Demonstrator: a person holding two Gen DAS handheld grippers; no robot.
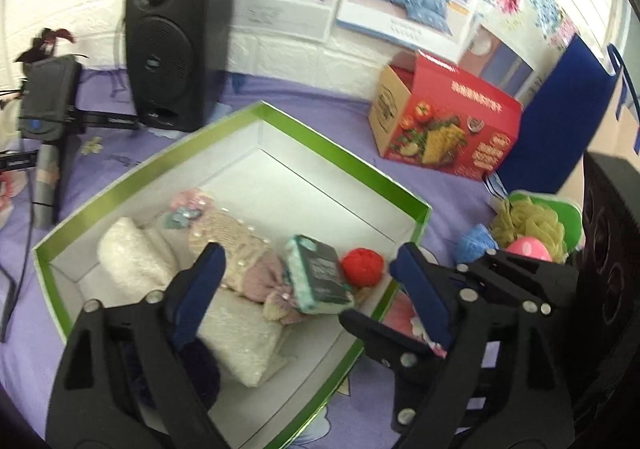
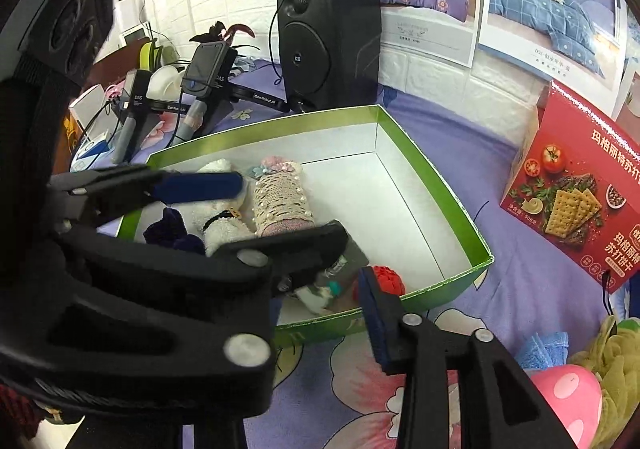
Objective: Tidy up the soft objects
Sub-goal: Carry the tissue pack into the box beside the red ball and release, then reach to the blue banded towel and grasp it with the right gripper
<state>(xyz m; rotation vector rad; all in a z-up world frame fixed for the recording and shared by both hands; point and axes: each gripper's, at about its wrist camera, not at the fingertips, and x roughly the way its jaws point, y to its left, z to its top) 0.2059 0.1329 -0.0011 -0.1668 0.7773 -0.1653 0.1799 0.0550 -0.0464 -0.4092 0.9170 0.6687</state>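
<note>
A green box (image 1: 340,153) with a white inside holds white fluffy rolls (image 1: 132,257), a beaded crochet piece (image 1: 236,241), a teal sponge (image 1: 318,273) and a red ball (image 1: 362,263). My left gripper (image 1: 310,273) hangs over the box, open wide, with the sponge lying loose between its blue pads. My right gripper (image 2: 316,281) stands open at the box's near corner, its blue pad beside the red ball (image 2: 384,277) and nothing gripped. Its left finger is mixed up with the left gripper's black arm. Outside the box lie a yellow-green pouf (image 1: 528,225), a blue cloth (image 1: 476,245) and a pink mushroom toy (image 2: 568,389).
A black speaker (image 1: 176,45) stands behind the box against the white wall. A red cracker carton (image 1: 448,129) and a blue bag (image 1: 560,117) stand at the back right. Handheld devices on stands (image 1: 48,97) are at the far left. A purple flowered cloth (image 1: 320,101) covers the surface.
</note>
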